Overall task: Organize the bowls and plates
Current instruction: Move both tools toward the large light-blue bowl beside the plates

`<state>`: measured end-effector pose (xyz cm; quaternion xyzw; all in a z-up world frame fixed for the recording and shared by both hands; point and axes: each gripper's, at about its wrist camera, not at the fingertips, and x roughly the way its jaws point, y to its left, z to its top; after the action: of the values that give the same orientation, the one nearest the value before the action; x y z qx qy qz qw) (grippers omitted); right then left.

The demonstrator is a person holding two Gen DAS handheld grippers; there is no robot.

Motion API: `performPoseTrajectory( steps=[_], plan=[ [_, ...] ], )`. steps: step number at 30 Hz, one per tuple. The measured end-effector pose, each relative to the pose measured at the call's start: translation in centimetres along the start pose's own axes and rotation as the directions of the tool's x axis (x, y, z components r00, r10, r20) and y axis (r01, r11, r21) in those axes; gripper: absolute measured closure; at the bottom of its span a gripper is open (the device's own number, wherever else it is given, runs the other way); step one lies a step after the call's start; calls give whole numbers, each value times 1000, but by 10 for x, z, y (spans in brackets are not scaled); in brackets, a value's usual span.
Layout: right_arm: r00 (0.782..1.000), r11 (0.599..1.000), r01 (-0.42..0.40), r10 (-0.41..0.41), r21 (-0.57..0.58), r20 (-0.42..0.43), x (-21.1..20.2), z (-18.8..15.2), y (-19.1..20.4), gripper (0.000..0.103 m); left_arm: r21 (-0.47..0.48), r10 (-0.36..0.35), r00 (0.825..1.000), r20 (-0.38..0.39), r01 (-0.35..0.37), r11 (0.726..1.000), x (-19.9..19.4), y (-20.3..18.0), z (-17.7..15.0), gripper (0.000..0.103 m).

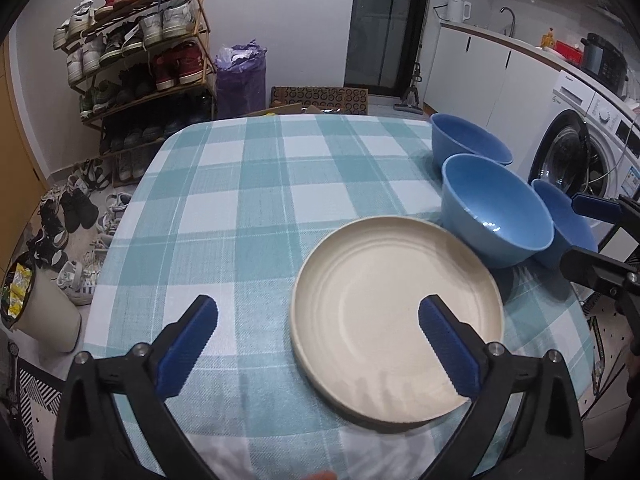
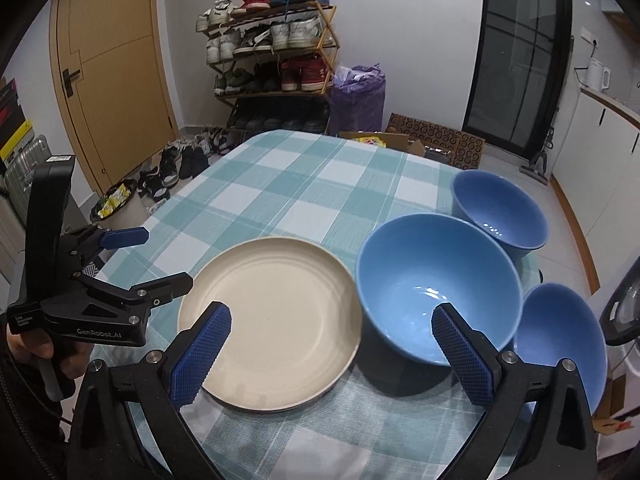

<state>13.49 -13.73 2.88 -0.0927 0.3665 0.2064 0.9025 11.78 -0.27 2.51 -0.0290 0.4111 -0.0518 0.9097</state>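
A cream plate (image 1: pixel 396 320) (image 2: pixel 276 320) lies on the checked tablecloth near the table's front. Beside it on the right stands a large light-blue bowl (image 1: pixel 496 208) (image 2: pixel 436 284). A darker blue bowl (image 1: pixel 468 140) (image 2: pixel 500 208) stands behind it, and a third blue bowl (image 1: pixel 564 228) (image 2: pixel 568 336) sits at the right edge. My left gripper (image 1: pixel 318 316) is open above the plate's left rim, holding nothing. My right gripper (image 2: pixel 332 320) is open above the gap between plate and large bowl, holding nothing. Each gripper shows in the other's view, the left one (image 2: pixel 136 256) and the right one (image 1: pixel 580 228).
The table (image 1: pixel 256 184) with the teal checked cloth fills the middle. A shoe rack (image 1: pixel 140 52), loose shoes and a waste bin (image 1: pixel 44 312) stand on the floor to the left. A washing machine (image 1: pixel 584 148) and white cabinets are on the right.
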Motion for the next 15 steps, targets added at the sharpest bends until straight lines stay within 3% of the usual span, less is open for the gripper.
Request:
performPoseTrajectory(
  steps=[15],
  plan=[
    [997,997,44,-48,58,57,-45,14,-53,1,94,-38,998,60,32,995,-7,-50,46,0]
  ],
)
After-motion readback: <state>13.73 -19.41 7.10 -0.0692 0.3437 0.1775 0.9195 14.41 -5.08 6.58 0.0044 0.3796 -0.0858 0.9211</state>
